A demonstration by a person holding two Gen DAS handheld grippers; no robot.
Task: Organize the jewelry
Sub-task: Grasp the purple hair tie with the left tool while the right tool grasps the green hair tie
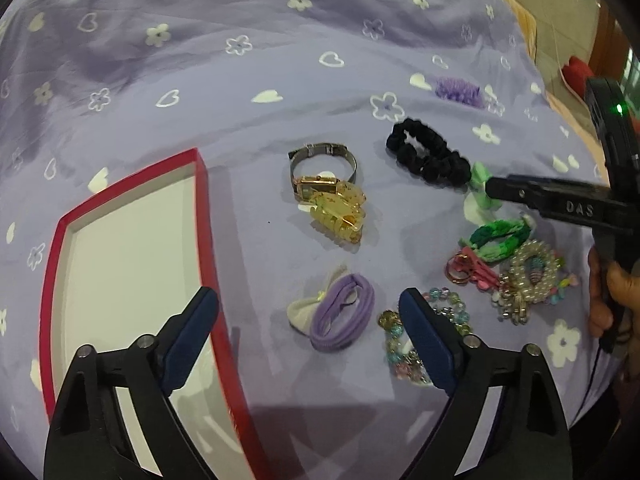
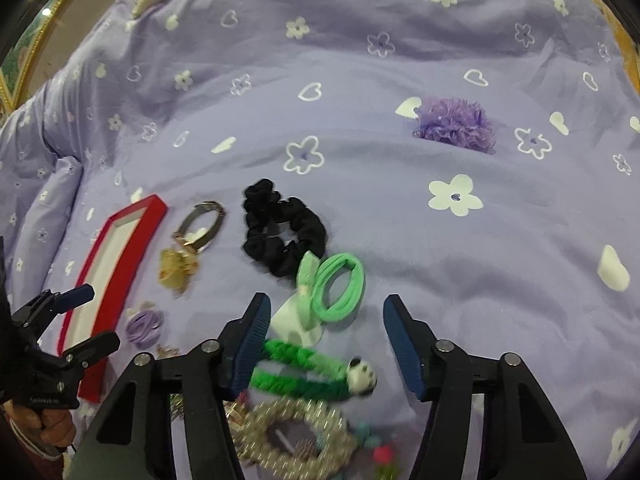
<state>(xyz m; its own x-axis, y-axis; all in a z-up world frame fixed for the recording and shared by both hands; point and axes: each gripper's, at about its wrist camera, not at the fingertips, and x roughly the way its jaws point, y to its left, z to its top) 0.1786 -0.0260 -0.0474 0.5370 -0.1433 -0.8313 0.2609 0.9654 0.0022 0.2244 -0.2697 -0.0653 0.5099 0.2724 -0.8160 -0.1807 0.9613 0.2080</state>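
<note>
Both claws hang open over the bed, right claw (image 2: 322, 342) straddling the braided green hair tie (image 2: 296, 372), left claw (image 1: 308, 328) over the purple band (image 1: 340, 320).

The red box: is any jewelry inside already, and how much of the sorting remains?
Done: nothing visible; the red box shows only its white floor. In hand: nothing; left gripper and right gripper are open above the pieces. Left: the watch, black scrunchie, purple hair tie, bead bracelets and the rest lie on the bedsheet.
</note>
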